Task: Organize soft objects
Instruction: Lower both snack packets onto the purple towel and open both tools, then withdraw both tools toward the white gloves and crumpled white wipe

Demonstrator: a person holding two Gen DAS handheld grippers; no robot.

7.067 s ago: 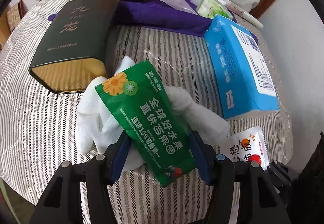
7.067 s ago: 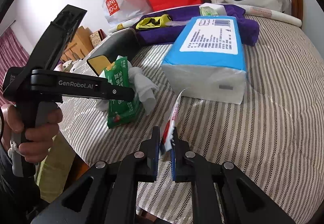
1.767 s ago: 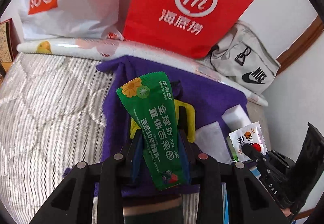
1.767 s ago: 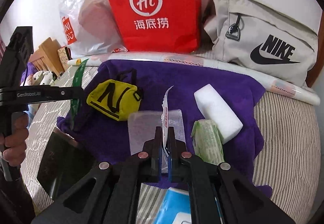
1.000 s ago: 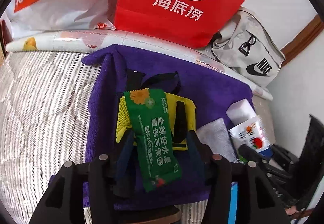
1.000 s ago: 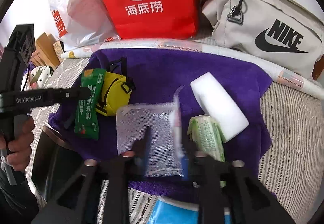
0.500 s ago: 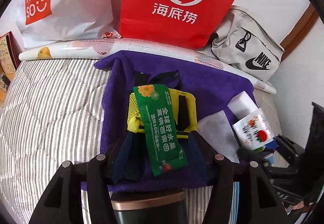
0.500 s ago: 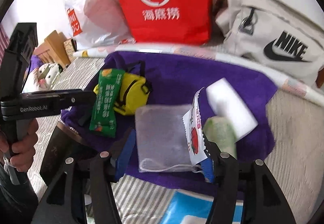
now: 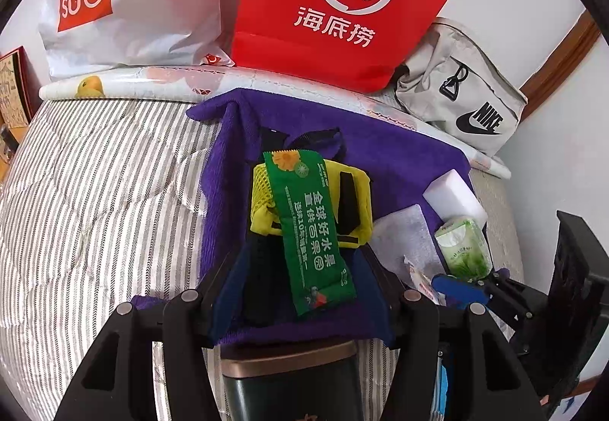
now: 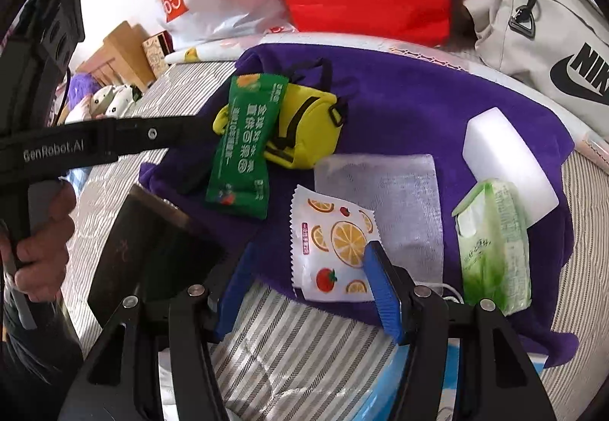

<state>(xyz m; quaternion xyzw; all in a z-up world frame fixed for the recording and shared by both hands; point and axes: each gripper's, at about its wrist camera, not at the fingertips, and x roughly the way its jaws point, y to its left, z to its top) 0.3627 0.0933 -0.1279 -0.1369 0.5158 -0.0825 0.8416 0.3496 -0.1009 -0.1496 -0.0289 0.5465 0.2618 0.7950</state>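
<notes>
Green packet (image 9: 310, 227) lies flat across yellow pouch (image 9: 354, 208) on purple towel (image 9: 403, 158). Left gripper (image 9: 302, 291), right gripper (image 10: 308, 291): both open, empty; fruit-print sachet (image 10: 335, 246) released.

The dark box (image 9: 293, 379) below the left gripper (image 9: 304, 291) is cut off by the picture's bottom edge, its lettering unreadable. The green packet (image 9: 310, 227) covers much of the yellow pouch (image 9: 357, 200). Beneath the right gripper (image 10: 312, 287), only a corner of the blue pack (image 10: 453, 375) shows. The small print on the fruit-patterned sachet (image 10: 335, 238) is too tiny to read.
</notes>
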